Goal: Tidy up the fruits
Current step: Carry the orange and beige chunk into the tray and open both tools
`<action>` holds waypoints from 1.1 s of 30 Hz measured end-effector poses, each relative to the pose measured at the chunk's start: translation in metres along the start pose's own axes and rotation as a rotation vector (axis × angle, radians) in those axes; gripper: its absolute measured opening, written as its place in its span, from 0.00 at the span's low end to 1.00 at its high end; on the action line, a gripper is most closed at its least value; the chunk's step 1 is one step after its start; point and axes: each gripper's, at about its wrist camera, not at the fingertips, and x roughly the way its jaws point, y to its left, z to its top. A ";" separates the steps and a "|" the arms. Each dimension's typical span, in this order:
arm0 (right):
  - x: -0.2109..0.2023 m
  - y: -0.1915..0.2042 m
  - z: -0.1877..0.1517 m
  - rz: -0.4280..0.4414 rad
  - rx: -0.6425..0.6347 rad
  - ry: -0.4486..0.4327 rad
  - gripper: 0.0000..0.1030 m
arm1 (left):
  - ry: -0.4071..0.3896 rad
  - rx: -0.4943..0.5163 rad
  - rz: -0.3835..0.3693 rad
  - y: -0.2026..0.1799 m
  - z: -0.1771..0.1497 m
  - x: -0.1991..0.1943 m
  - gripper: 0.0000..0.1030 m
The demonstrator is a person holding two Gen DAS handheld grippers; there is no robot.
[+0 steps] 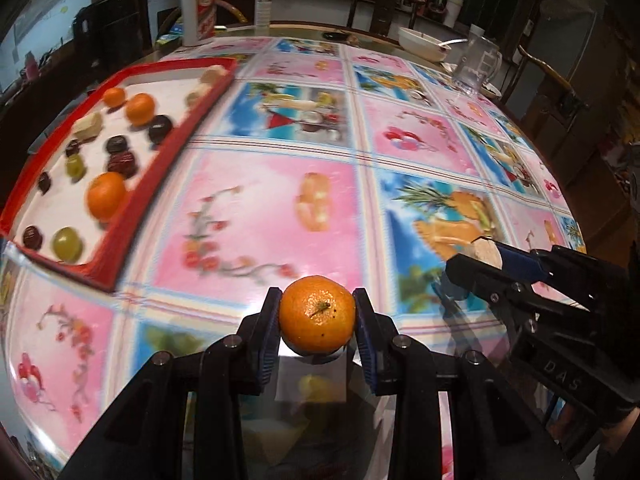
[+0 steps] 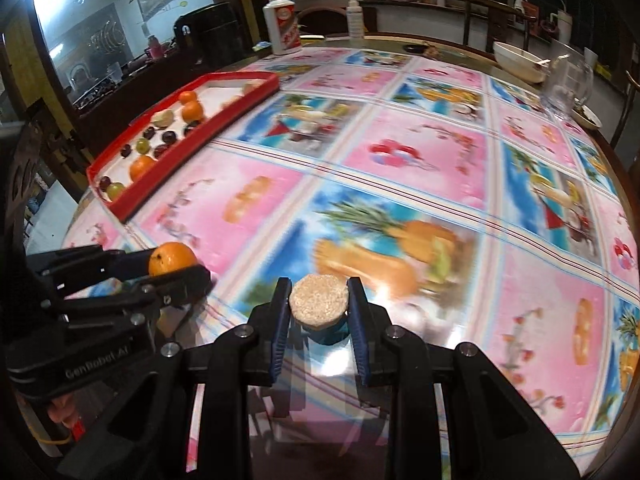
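Above the fruit-print tablecloth [image 2: 400, 168]: both grippers hold their loads clear of the cloth.
Left gripper [image 1: 317, 314]: jaws clamped on a mandarin [image 1: 317, 314], stem facing the camera, pads at its sides.
Right gripper [image 2: 319, 303]: jaws pinching a pale round slice [image 2: 319, 303], cut face up; its kind is unclear.
Red tray [image 1: 160, 168]: far left, well apart, already carrying mandarins, dark fruits and green grapes.
Judgement: both pieces are probably bound for that tray, carried together to save a trip.
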 end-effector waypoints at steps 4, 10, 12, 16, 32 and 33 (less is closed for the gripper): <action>0.008 0.028 0.013 0.027 -0.017 0.002 0.29 | -0.035 -0.027 0.013 0.030 0.002 -0.014 0.33; 0.023 0.071 0.037 0.075 -0.061 0.000 0.29 | -0.071 -0.099 0.046 0.078 0.009 -0.027 0.33; 0.028 0.085 0.047 0.096 -0.078 -0.003 0.29 | -0.067 -0.119 0.008 0.095 0.013 -0.030 0.33; 0.040 0.113 0.066 0.139 -0.115 -0.002 0.29 | -0.079 -0.129 0.037 0.112 0.017 -0.034 0.34; 0.060 0.158 0.113 0.195 -0.189 -0.026 0.29 | -0.144 -0.192 0.096 0.157 0.033 -0.057 0.34; 0.062 0.160 0.116 0.198 -0.188 -0.024 0.29 | -0.143 -0.194 0.104 0.161 0.036 -0.056 0.34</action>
